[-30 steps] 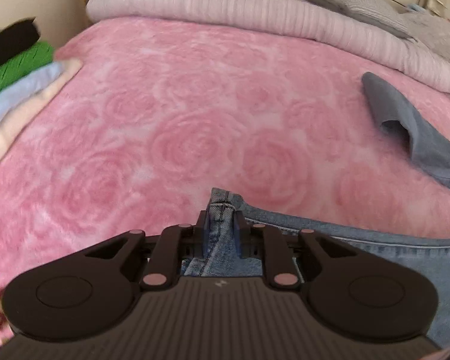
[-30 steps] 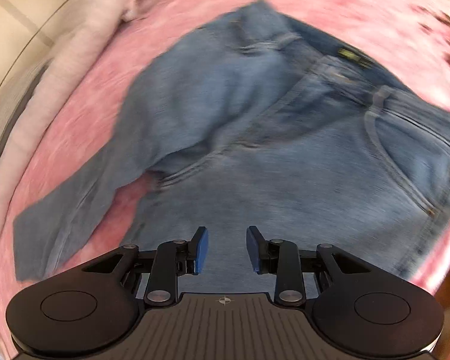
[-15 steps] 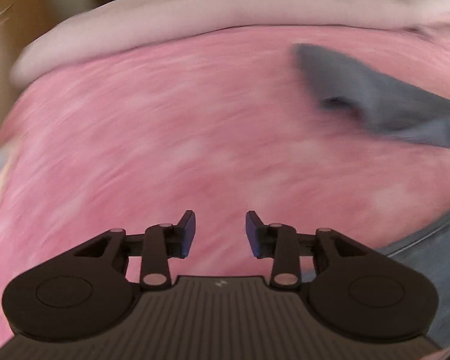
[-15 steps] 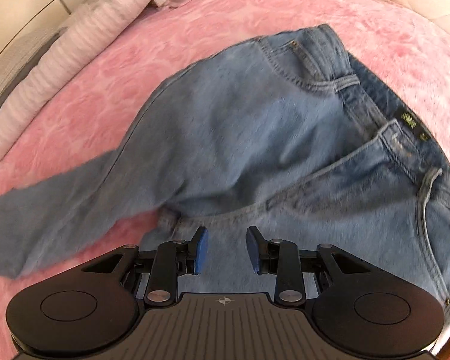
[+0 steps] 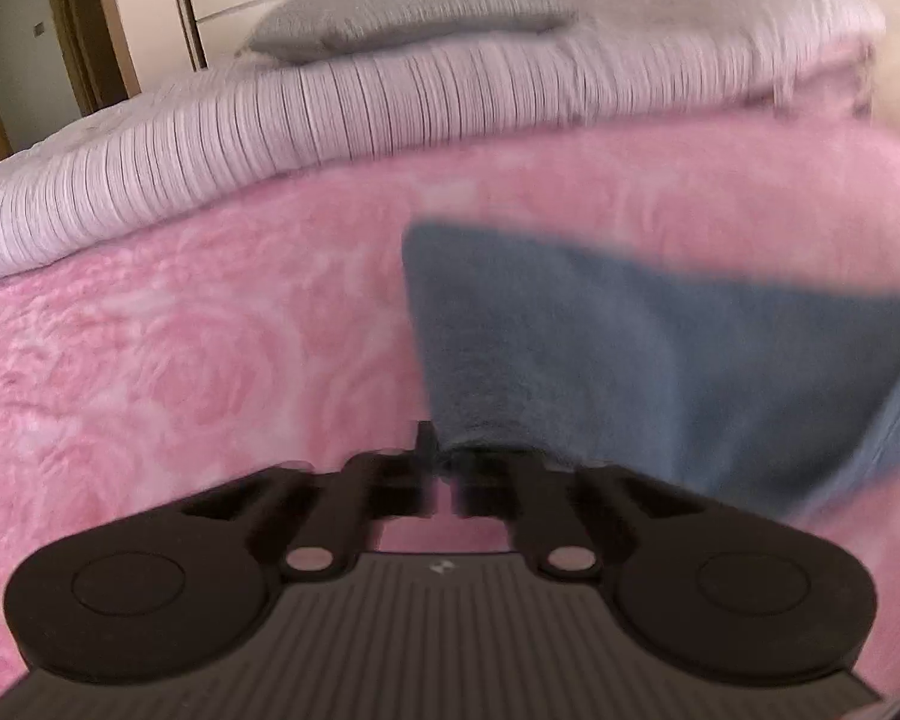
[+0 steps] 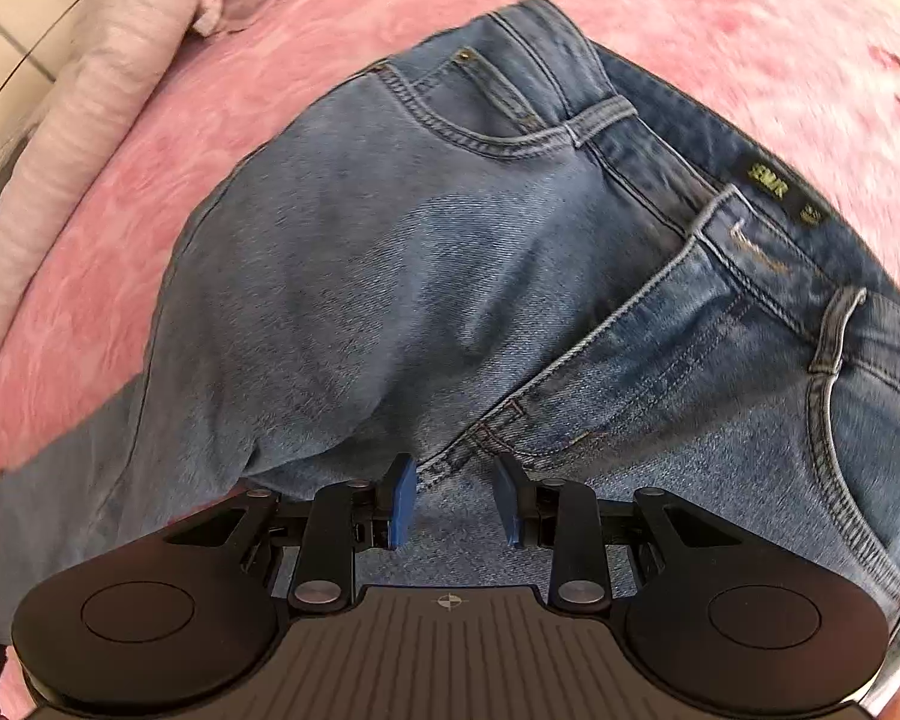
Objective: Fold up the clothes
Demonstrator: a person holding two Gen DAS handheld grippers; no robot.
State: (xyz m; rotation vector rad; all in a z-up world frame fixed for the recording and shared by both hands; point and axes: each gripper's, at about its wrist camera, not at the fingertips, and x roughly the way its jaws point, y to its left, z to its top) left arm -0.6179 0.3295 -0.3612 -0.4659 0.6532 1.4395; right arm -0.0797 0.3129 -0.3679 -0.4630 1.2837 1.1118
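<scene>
closest in the left wrist view, the left hand-held gripper (image 5: 444,480) has its jaws pressed together at the lower corner of a blue-grey trouser leg (image 5: 630,360). the picture is blurred, so the cloth seems pinched between the tips, though i cannot be sure how much of it is caught. that leg lies slack across the pink rose-patterned blanket (image 5: 180,360) of the bed, with the ribbed pale duvet (image 5: 330,114) and a grey pillow (image 5: 402,24) beyond it.

in the right wrist view, the right hand-held gripper (image 6: 456,501) points steeply down with its blue pads spread and nothing between them, poised just over the crotch seam of the jeans (image 6: 390,252). the jeans lie front side up on the blanket, waistband (image 6: 720,162) at the far right with its label showing, one leg trailing off toward the lower left.

as a judgement, the folding is at an early stage: the jeans are roughly spread, still rumpled and not yet doubled. left to do are bringing one leg over the other, smoothing, and folding lengthwise into a compact stack.
</scene>
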